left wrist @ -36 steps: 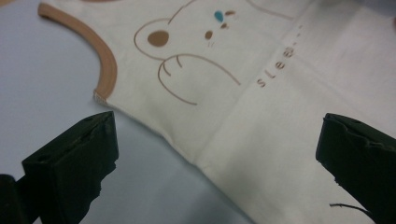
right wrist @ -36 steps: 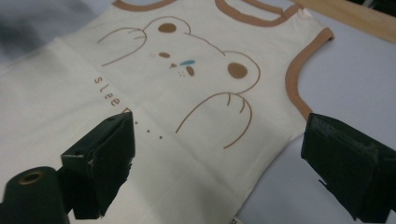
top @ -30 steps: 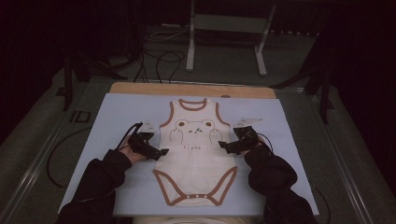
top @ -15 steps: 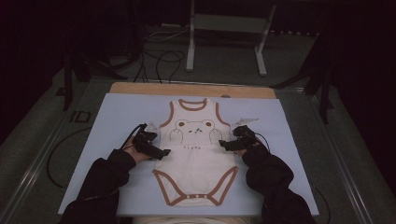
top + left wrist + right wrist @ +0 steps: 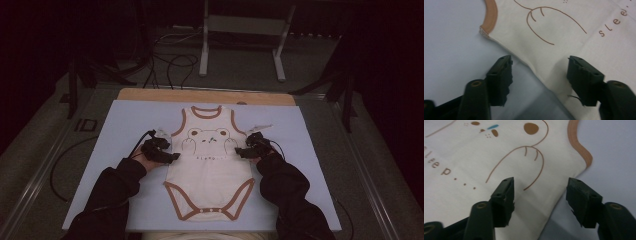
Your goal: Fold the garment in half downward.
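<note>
A cream baby bodysuit (image 5: 209, 165) with brown trim and a bear print lies flat, neck away from me, on a pale blue mat (image 5: 125, 130). My left gripper (image 5: 172, 157) sits at its left side seam, just below the armhole. In the left gripper view the jaws (image 5: 539, 67) straddle the fabric edge (image 5: 534, 66), one on the mat, one over the cloth (image 5: 574, 30). My right gripper (image 5: 240, 151) mirrors this at the right seam, its jaws (image 5: 540, 187) either side of the cloth edge (image 5: 554, 202). Both pairs of jaws have just been closing and still stand apart, with the fabric between them.
The mat lies on a wooden board (image 5: 205, 96) whose far edge shows. A small white scrap (image 5: 261, 127) lies right of the bodysuit's shoulder. Beyond the table stand a metal frame (image 5: 240, 45) and loose floor cables (image 5: 170, 60). Dark sleeves (image 5: 115, 190) enter from below.
The right gripper has edged inward and down onto the bodysuit's right seam. The left hand has hardly moved. The garment lies as before.
</note>
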Motion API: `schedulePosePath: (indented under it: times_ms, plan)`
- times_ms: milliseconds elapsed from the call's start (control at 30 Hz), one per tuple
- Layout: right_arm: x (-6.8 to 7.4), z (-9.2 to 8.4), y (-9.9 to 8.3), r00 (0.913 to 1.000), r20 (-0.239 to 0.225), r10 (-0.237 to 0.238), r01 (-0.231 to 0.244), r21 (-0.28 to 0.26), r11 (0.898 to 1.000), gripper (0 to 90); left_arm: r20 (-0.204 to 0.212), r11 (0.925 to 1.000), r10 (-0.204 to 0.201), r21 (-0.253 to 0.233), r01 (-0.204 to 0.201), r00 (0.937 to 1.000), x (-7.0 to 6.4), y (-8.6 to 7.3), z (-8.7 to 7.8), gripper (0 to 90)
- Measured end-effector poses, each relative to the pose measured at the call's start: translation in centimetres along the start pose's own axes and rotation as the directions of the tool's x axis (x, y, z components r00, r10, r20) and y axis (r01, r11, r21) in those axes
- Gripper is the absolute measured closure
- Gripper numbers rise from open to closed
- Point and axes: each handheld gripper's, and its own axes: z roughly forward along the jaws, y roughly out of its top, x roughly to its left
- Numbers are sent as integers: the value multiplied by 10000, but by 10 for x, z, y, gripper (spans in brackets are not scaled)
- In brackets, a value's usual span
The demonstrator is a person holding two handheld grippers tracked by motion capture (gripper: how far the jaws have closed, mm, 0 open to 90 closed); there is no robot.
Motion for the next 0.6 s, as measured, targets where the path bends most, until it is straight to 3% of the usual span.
schedulePosePath:
  times_ms: [167, 400, 600]
  plan:
    - [2, 1, 0, 9997, 222, -86, 84, 95, 9999, 562, -29, 10000, -21, 64, 22, 10000, 1, 4, 2, 511]
    - [5, 0, 0, 9994, 12, -347, 347, 176, 9992, 756, 68, 9995, 94, 291, -96, 9999, -6, 12, 7, 604]
    - [9, 1, 2, 9980, -229, -588, 594, 294, 9978, 882, -61, 9990, -255, 375, 257, 9997, -4, 14, 7, 738]
